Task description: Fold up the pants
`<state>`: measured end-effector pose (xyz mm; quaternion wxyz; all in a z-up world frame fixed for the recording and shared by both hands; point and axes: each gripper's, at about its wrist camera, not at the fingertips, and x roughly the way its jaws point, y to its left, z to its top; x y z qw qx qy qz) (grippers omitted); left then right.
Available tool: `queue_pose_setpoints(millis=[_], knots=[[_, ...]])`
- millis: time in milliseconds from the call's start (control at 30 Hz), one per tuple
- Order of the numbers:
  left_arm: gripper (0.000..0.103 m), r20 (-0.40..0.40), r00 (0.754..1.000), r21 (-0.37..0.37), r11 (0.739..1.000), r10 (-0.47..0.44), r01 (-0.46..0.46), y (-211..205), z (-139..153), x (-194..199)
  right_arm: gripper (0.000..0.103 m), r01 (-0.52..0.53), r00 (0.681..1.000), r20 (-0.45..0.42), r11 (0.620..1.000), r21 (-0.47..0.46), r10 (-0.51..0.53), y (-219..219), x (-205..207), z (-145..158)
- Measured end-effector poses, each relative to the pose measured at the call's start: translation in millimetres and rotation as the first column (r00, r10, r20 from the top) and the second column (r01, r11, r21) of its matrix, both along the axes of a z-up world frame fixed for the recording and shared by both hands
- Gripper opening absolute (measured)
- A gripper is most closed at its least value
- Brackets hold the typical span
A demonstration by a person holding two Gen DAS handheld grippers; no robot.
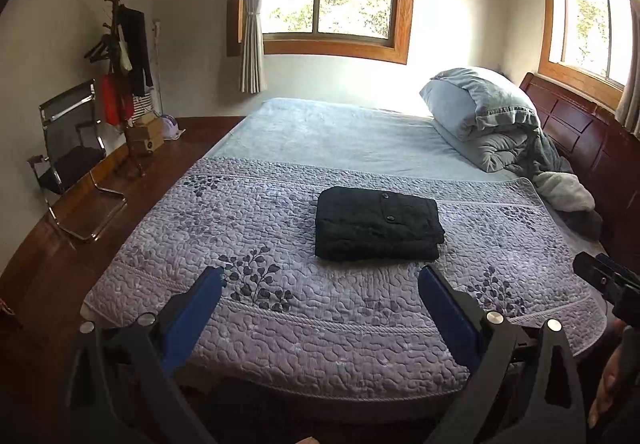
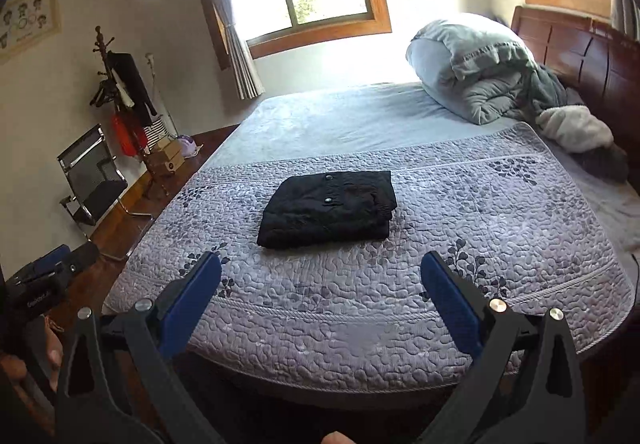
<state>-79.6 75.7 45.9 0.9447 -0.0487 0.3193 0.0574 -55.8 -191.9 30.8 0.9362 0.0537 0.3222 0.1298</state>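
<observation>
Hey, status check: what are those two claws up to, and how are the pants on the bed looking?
Left claw open, empty. Right claw open, empty. Black pants folded into a compact stack on the purple quilt, untouched. Nothing in the way.

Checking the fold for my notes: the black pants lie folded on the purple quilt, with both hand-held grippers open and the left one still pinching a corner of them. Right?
Not quite. The left hand-held gripper holds nothing; its view shows it open, apart from the pants. The rest stands: pants folded on the quilt, right hand-held gripper open.
</observation>
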Motion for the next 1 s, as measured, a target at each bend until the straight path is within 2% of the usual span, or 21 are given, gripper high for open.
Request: queue_pose_setpoints(millis=[167,267,500,1000], knots=[[0.099,0.015,1.000,0.001,1.000,-0.026,0.026,-12.6,9.6,-31.0,0.100,-0.002,0.998,0.058,0.993,-0.119,0.009,18.4,-36.0,14.1],[0.099,0.025,0.999,0.004,1.000,-0.029,0.029,-17.1,13.8,-45.9,0.100,-0.024,0.999,0.039,0.992,-0.120,0.029,19.3,-49.2,14.2],[0.099,0.033,0.999,-0.008,1.000,-0.028,0.028,-24.0,14.2,-68.2,0.100,0.013,1.000,0.020,0.992,-0.128,-0.011,17.1,-64.9,16.9],[0.099,0.037,0.997,-0.043,0.997,-0.066,0.068,-22.0,11.2,-64.6,0.100,0.021,1.000,0.007,0.990,-0.143,-0.020,18.3,-60.2,16.2]])
